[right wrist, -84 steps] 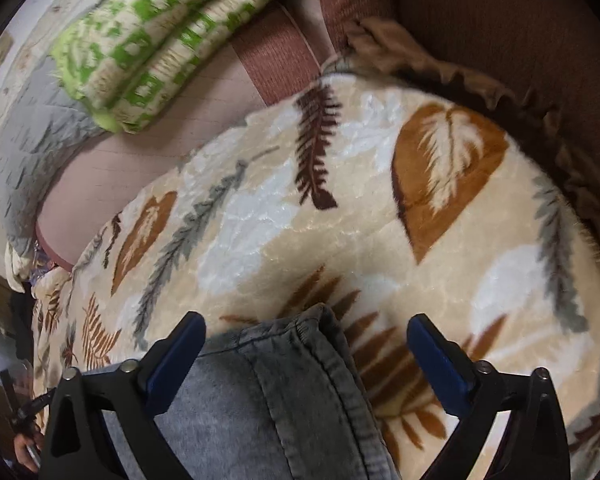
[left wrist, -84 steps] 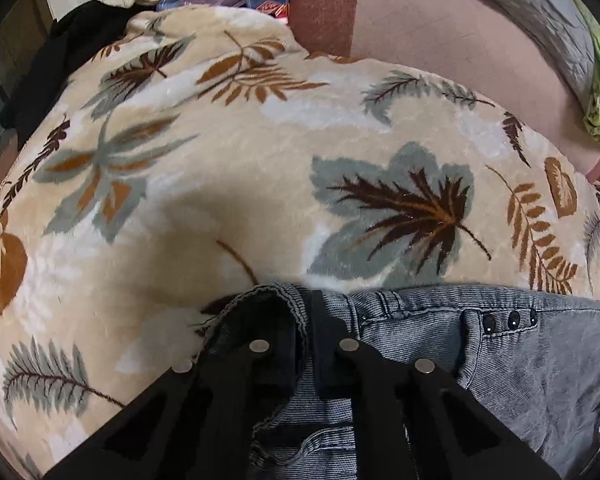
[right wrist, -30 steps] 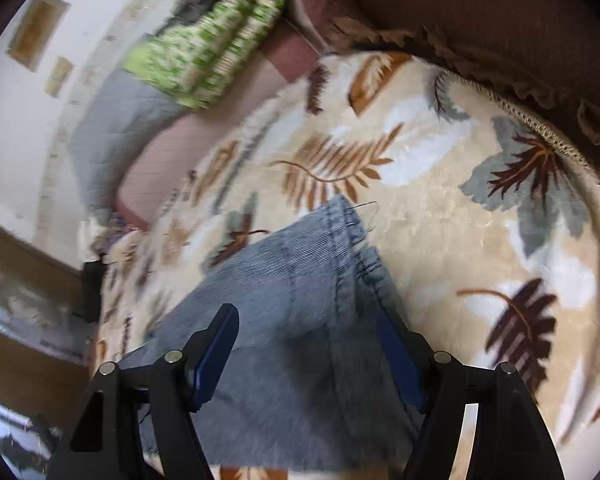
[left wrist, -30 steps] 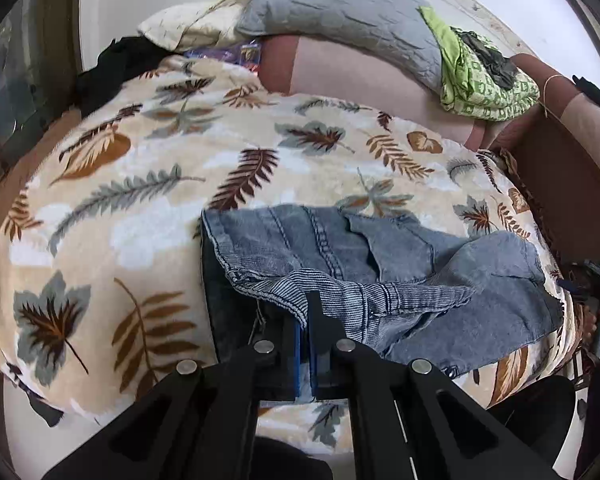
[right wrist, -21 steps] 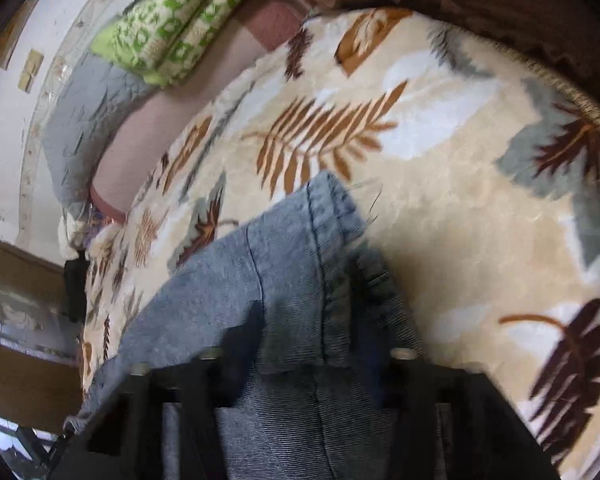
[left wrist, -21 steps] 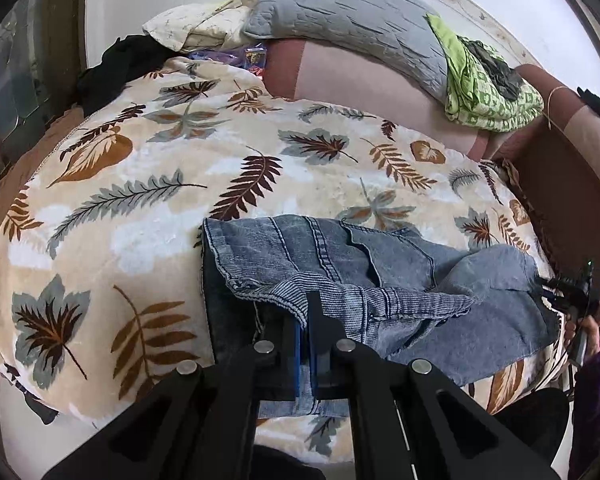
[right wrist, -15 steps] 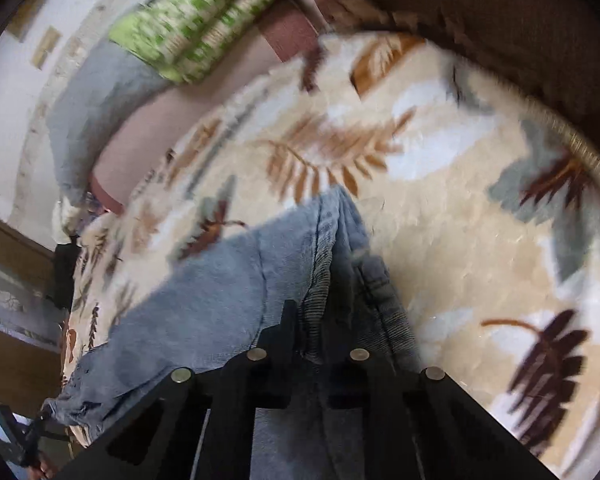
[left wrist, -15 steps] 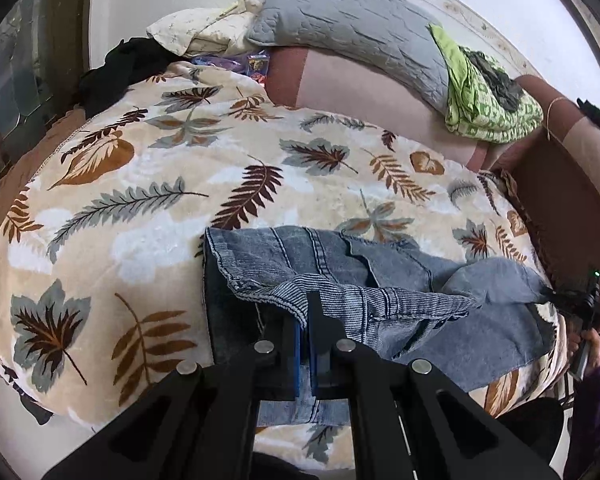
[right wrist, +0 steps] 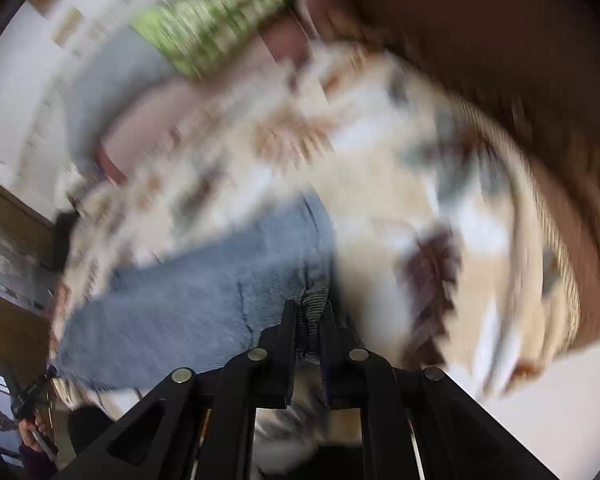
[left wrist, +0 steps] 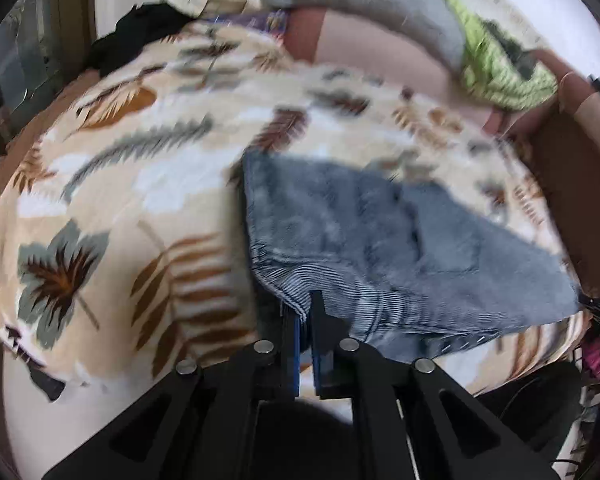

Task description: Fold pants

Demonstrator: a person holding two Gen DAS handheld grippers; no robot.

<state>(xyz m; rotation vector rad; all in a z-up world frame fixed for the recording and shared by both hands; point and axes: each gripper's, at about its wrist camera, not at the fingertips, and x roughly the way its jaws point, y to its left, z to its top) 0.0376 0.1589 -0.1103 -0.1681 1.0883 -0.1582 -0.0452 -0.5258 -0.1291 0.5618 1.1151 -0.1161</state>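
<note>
Both grippers, left and right, pinch the blue-grey denim pants at lower centre. Heavy, limp cloth; thick seamed edges likely grip best.

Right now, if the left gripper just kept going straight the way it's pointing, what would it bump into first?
The jeans. The left gripper is shut on their ribbed edge, and more denim lies directly ahead of its tips. Under that is the leaf-print blanket. The blur leaves depth uncertain.
</note>
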